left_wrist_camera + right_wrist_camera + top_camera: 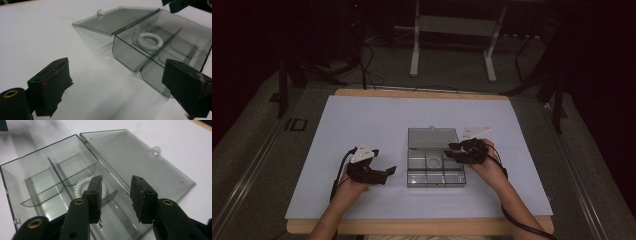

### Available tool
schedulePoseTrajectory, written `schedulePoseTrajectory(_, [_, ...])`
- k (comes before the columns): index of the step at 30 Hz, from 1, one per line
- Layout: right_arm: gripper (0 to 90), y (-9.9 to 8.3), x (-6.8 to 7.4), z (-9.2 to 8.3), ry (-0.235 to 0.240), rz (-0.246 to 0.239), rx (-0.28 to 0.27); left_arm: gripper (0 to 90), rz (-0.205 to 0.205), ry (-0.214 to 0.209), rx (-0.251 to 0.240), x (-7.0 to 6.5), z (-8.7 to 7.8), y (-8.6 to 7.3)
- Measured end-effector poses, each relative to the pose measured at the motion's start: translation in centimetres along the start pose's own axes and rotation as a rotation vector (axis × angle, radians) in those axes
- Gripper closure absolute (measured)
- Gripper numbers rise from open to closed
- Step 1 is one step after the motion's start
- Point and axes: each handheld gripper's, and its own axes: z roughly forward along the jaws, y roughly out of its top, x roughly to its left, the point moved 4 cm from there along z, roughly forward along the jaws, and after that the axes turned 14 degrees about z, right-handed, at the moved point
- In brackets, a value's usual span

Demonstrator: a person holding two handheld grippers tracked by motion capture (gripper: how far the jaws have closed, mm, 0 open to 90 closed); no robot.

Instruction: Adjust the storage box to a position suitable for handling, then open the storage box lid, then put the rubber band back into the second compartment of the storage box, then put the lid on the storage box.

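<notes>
A clear grey compartment box (411, 172) lies mid-table with its lid (432, 137) folded flat on the far side. A white spiral ring (434, 161) rests in a middle compartment, also visible as the ring (150, 41) and, partly behind one finger, the ring (80, 187). My left gripper (389, 171) sits on the mat just left of the box (127, 53), open wide with nothing between its fingers (50, 87). My right gripper (451, 150) hovers over the box's right side, open and empty, its gripper (117, 186) tips above the hinge line near the ring.
A white mat (362, 120) covers the wooden table (412, 227). The lid (130, 157) carries a small clear knob (156, 150) at its far edge. White stand legs (414, 55) rise on the floor beyond the table. Dark surroundings flank both sides.
</notes>
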Motion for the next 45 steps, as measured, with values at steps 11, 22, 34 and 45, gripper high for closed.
schedulePoseTrajectory(11, [50.1, -0.8, -2.3, -2.3, -0.049, 0.069, -0.048, 9.1, -0.076, -0.042, 0.011, 0.7, 0.9, 2.7])
schedulePoseTrajectory(22, [48.6, -0.3, -4.2, -2.9, -0.088, 0.141, -0.085, 9.2, -0.051, -0.067, 0.031, 1.3, 3.6, 5.9])
schedulePoseTrajectory(34, [48.5, 0.5, -6.0, -2.3, -0.098, 0.233, -0.088, 10.2, -0.063, -0.081, 0.054, 2.5, 6.0, 7.9])
schedulePoseTrajectory(45, [48.7, 1.2, -6.9, -0.3, -0.088, 0.335, -0.081, 14.9, -0.176, -0.048, 0.12, 4.3, 8.9, 8.0])
